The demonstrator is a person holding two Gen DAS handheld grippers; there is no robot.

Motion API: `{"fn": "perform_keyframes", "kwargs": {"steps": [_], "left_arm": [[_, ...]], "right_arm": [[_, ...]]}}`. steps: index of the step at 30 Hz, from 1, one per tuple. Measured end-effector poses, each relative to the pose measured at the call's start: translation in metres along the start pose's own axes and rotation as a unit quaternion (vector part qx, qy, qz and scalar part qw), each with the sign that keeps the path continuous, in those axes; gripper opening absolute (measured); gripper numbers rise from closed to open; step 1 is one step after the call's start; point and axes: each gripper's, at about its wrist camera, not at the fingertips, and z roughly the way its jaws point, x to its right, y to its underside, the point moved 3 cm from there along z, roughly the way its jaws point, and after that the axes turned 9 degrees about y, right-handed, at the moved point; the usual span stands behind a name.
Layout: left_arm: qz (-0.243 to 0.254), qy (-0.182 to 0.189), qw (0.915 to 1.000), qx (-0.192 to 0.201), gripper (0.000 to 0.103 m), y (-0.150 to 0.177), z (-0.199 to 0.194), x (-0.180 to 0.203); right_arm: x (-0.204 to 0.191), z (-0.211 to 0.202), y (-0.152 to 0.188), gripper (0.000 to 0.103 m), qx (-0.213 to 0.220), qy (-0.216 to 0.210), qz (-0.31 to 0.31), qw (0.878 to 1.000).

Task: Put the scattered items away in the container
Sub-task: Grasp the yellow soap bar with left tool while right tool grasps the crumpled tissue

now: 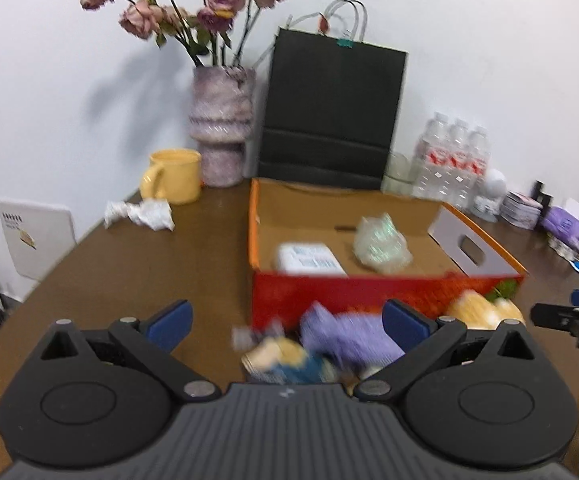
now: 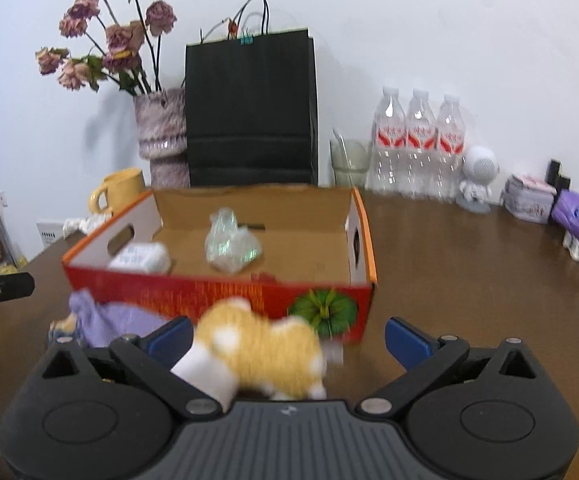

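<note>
The open cardboard box [image 1: 385,288] is sitting at the center of both views on the brown table [image 1: 149,264], its red front wall facing the cameras. Inside, a white packet [image 1: 309,258] is lying at the left near the front wall and a crumpled clear wrapper [image 1: 381,242] is resting around the middle; the floor to their right is showing bare cardboard.

Just in front of the red wall, a purple cloth [image 1: 345,336] is lying beside a small blurred yellow-and-blue toy [image 1: 285,358], both low in the left wrist frame between the parted fingers of the left gripper [image 1: 285,322], which is gripping nothing. In the right wrist view, an orange-and-white plush [image 2: 261,350] is lying between the spread fingers of the right gripper [image 2: 289,334], also holding nothing.

Bare tabletop is stretching left of the box toward crumpled paper [image 1: 139,212] and a yellow mug [image 1: 173,176]. Behind the box are standing a vase of dried roses [image 1: 221,128], a black paper bag [image 1: 329,116] and 3 water bottles [image 2: 419,140].
</note>
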Motion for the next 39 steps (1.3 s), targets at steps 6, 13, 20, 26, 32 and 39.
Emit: {"fn": "perform_keyframes", "kwargs": {"steps": [6,13,20,26,32,39], "left_arm": [[0.005,0.040,0.9990,-0.017,0.103,0.029,-0.011,0.028],[0.005,0.050,0.9975,-0.051,0.100,0.055,0.002,0.056],[0.009,0.021,0.9975,-0.067,0.095,0.062,0.023,0.062],[0.006,-0.012,0.9968,-0.079,0.087,0.057,0.044,0.057],[0.000,-0.040,0.9954,-0.088,0.069,0.057,0.060,0.049],[0.000,-0.026,0.9965,-0.079,0.035,0.058,0.054,0.047]], "right_arm": [[0.003,-0.012,0.033,0.102,-0.023,0.006,0.000,1.000],[-0.006,-0.013,0.059,0.102,-0.040,0.009,-0.016,0.999],[-0.015,-0.005,0.068,0.102,-0.048,0.009,-0.033,0.998],[-0.017,0.003,0.070,0.102,-0.059,0.012,-0.034,0.998],[-0.016,0.008,0.072,0.095,-0.061,0.017,-0.027,0.998],[-0.016,0.006,0.071,0.033,-0.053,-0.006,-0.018,0.998]]}}
